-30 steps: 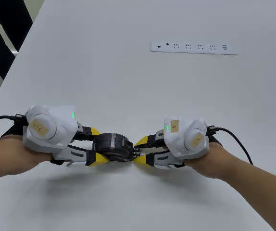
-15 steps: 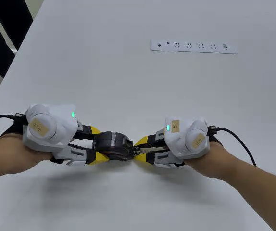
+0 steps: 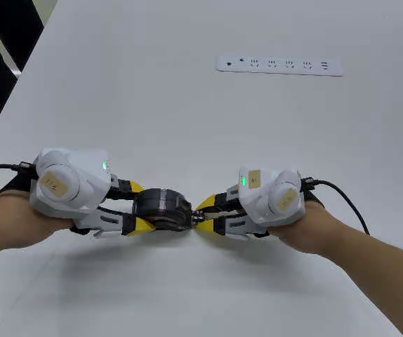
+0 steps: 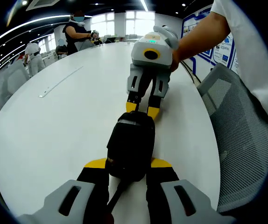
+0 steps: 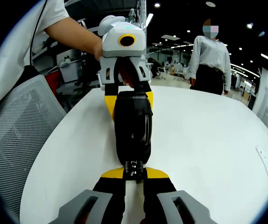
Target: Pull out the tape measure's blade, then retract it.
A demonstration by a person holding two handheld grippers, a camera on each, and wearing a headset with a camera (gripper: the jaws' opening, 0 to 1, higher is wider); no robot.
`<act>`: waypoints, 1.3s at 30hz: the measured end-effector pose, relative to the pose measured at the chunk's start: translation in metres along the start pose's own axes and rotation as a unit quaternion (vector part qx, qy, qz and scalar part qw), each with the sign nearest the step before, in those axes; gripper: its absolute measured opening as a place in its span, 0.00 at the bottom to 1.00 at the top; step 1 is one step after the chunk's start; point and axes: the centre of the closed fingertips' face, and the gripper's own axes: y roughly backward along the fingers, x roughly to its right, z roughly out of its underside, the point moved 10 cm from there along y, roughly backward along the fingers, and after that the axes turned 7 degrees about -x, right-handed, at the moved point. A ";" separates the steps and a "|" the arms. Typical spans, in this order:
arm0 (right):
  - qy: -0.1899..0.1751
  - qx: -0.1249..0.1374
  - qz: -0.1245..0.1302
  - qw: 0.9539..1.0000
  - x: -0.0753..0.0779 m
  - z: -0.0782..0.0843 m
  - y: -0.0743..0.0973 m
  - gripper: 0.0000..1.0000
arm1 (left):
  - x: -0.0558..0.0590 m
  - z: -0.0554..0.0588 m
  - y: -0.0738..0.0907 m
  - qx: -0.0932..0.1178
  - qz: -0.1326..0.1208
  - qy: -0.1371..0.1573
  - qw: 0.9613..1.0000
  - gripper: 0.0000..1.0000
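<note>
Head view: seeing the tape measure (image 3: 163, 208) on the table (image 3: 187, 119), case pinched crosswise between the left gripper (image 3: 140, 206) jaws, mouth facing the right gripper (image 3: 203, 217), whose jaws are nearly pressed together right at that mouth. Power strip (image 3: 279, 65) well apart, far beyond both sets of tips. Left gripper view: confirms the black case (image 4: 130, 144) seated between the own jaws, most of it sticking out past the tips, with the other gripper's tips meeting its far end. Right gripper view: shows the blade hook (image 5: 133, 167) nipped between the own jaw tips, case directly ahead of them – no blade length visible, so likely at the start of the pull or just done retracting. Handling guess: rigid, fairly dense case, probably smooth, so keep the squeeze on the flat sides. Expect a thin, springy steel blade that snaps back under spring load – hold the small metal hook only, pull straight out along the jaws, and feed back slowly to avoid whip or the hook slipping free.
</note>
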 end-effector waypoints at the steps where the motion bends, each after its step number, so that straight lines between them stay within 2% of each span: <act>1: -0.001 0.000 0.002 1.000 0.000 0.000 0.000 0.11 | -0.001 0.000 0.000 0.001 0.000 0.003 1.000 0.24; 10: 0.005 -0.001 0.006 1.000 0.000 0.001 0.007 0.10 | -0.003 0.002 0.000 -0.001 0.000 -0.006 1.000 0.24; 39: -0.020 -0.026 0.021 0.999 -0.007 0.032 0.042 0.10 | -0.002 -0.003 -0.002 -0.010 0.005 -0.022 1.000 0.24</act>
